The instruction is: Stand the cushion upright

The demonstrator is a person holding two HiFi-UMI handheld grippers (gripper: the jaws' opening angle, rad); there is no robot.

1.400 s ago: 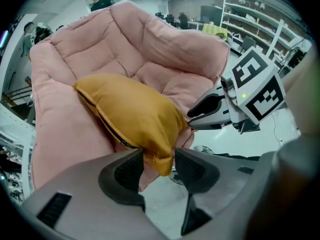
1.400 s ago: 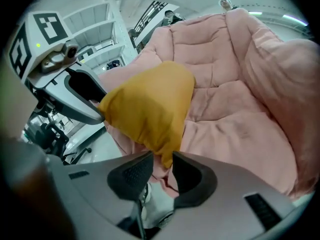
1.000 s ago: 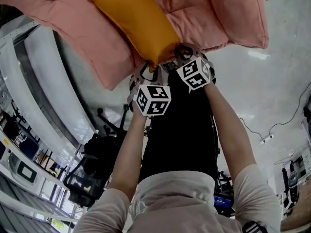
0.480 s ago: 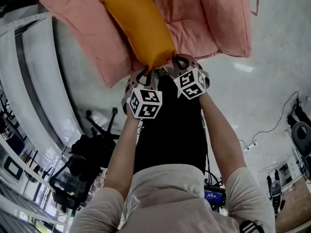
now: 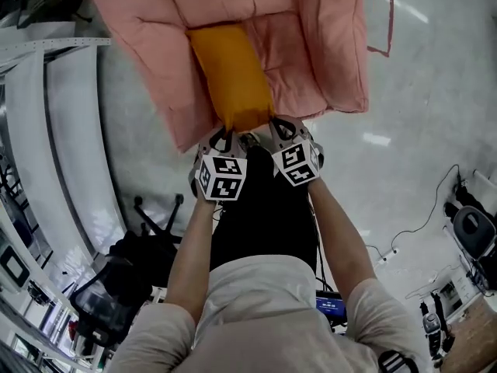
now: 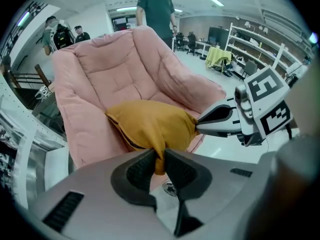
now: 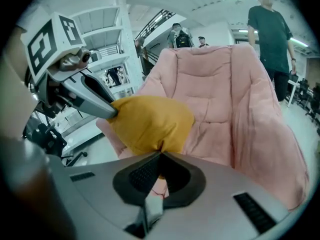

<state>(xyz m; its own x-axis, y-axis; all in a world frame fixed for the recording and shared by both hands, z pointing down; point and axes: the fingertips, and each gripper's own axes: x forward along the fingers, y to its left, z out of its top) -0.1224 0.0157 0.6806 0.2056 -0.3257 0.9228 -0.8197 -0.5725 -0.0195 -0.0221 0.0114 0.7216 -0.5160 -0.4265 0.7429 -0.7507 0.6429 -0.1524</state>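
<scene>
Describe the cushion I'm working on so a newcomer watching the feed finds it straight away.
Find the big pink padded armchair that fills the top of the head view. In its hollow, at the middle, sits the cushion. It is the only mustard-yellow thing there, small and plump against the pink padding around it.

Mustard-orange cushion (image 5: pixel 231 76), pink quilted armchair (image 5: pixel 326 45), pale grey floor (image 5: pixel 435 92), person's beige shirt (image 5: pixel 264 309) and black trousers (image 5: pixel 264 216)
</scene>
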